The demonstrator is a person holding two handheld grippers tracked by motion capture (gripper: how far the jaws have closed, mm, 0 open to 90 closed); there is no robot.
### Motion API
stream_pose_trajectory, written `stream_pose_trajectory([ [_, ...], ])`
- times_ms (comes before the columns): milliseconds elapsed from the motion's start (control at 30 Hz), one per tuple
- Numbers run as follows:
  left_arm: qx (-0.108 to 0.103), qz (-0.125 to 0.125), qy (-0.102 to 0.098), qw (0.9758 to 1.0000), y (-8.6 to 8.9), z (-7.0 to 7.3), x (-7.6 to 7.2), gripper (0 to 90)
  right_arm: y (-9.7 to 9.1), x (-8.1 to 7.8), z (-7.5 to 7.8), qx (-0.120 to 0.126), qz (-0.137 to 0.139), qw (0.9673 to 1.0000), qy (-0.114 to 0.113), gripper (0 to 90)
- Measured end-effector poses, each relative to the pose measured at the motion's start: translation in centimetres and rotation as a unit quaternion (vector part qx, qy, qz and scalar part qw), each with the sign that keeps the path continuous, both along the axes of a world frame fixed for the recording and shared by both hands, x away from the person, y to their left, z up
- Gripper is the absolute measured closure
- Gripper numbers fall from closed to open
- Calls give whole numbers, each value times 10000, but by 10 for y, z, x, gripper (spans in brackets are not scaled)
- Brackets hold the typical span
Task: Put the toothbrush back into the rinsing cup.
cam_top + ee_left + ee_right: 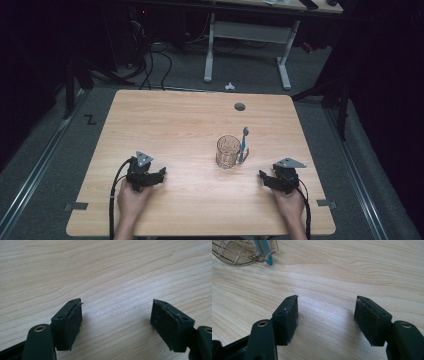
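The left claw [161, 173] is lying low on the wooden bench [165, 125] in a person's left hand [131, 197], its jaws standing wide apart with nothing but bare wood grain between them, as the left gripper view is showing; its pads [74, 326] are sitting just above the surface. The right claw [261, 176] is resting in the person's right hand [290, 200] near the opposite front corner, and its jaws are likewise spread wide and gripping nothing, the pads [292, 320] framing an empty patch of bench. A clear glass mug [228, 151] is standing upright ahead of the right claw and off toward the left claw's side, nearer to the right claw than to the left one, and apart from both. A toothbrush [243, 145] with a blue handle is leaning against the mug on the side facing the right claw, its head rising above the rim; whether it is standing in the mug or through its handle is not clear. In the right gripper view the mug's base [239, 252] and the blue lower end of the toothbrush [264, 252] are showing at the upper left, beyond the tip of that claw's left jaw and well clear of it. A black cable [114, 192] is trailing back from the left claw past the person's wrist.
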State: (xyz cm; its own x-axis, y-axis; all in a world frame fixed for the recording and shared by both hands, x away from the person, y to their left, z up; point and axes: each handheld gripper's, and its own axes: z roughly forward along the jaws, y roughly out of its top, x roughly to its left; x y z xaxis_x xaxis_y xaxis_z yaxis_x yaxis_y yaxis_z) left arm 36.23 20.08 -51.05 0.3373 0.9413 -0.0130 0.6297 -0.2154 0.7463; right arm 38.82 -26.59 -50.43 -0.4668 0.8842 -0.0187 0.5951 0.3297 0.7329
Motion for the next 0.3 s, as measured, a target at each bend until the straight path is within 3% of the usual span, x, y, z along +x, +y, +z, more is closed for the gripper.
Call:
stream_pose_trajectory([
  [300, -12, 2, 5, 10000, 0, 0, 0, 259, 0, 0, 0, -8, 8, 10000, -6, 364],
])
